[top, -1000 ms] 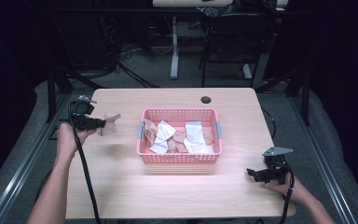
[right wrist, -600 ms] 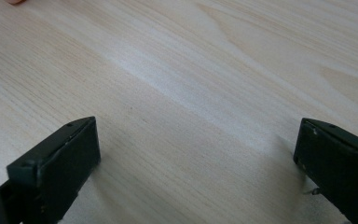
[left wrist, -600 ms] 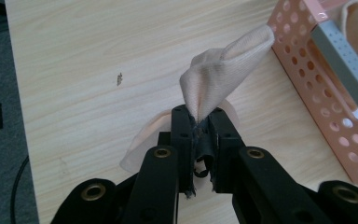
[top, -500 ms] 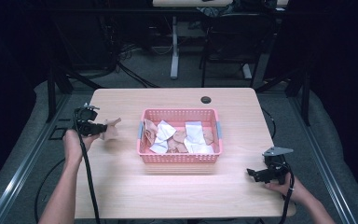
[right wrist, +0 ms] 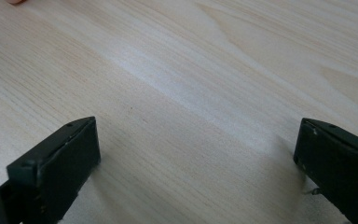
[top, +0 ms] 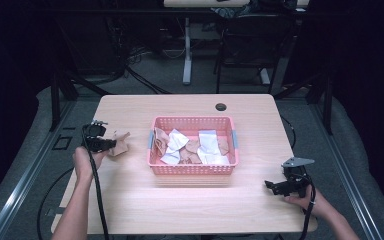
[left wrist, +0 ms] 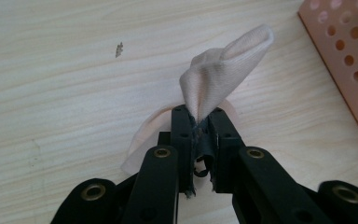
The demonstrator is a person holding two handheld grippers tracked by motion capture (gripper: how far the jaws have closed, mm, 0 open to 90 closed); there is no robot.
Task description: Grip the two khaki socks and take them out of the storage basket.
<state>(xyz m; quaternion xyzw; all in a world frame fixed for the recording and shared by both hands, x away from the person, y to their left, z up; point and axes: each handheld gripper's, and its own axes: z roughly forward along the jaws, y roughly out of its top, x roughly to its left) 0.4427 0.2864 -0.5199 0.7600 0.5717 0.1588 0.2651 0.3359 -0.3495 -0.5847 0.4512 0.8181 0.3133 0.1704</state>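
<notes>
A light wooden table [top: 180, 200] carries a pink basket [top: 192, 167].

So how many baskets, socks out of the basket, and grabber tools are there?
Pink basket: 1
Beige sock outside the basket, held in the left gripper: 1
Grippers, left and right gripper: 2
Total: 4

- The left gripper [top: 111, 145] is near the left edge of the table [top: 190, 210], clamped on a beige cloth [top: 120, 146] that sits low over the wood, left of the basket.
- A pink basket [top: 193, 169] stands at the middle of the table and holds white and beige cloths [top: 187, 146].
- The right gripper [top: 271, 186] rests near the table's front right corner, well apart from the basket.
- A small dark round hole [top: 221, 106] lies behind the basket.
</notes>
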